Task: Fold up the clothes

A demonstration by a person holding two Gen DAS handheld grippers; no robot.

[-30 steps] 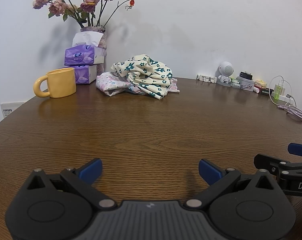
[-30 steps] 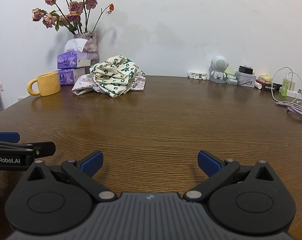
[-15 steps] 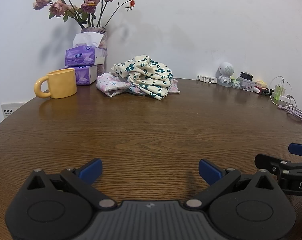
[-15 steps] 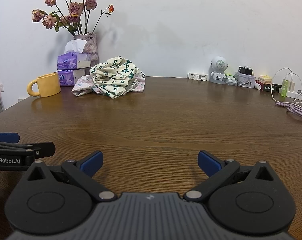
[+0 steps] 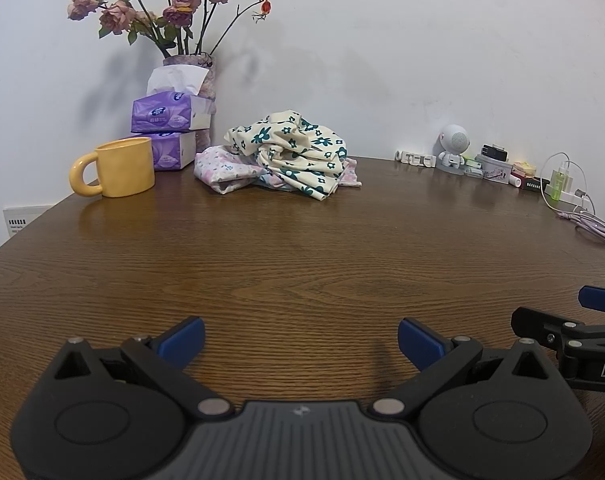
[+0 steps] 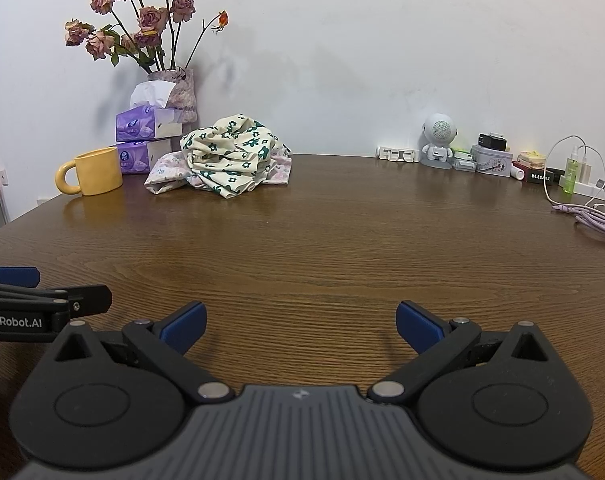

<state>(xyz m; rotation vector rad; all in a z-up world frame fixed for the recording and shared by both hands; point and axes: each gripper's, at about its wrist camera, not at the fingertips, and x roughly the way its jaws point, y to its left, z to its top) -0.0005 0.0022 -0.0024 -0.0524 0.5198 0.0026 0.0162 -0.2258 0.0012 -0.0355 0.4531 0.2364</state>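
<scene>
The brown wooden table [image 5: 302, 248] fills the lower half of both views. At bottom centre, the left gripper [image 5: 300, 340] and right gripper [image 6: 300, 322] sit low over bare wood, jaws wide apart, holding nothing. The crumpled clothes [image 5: 290, 154], cream floral over pale pink, lie heaped at upper centre-left near the wall. Left of them stand the stacked tissue boxes [image 5: 168, 128] and yellow mug [image 5: 120, 167].

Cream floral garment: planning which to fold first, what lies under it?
Under the cream floral garment a pink floral cloth sticks out on both sides; its middle is covered.
</scene>
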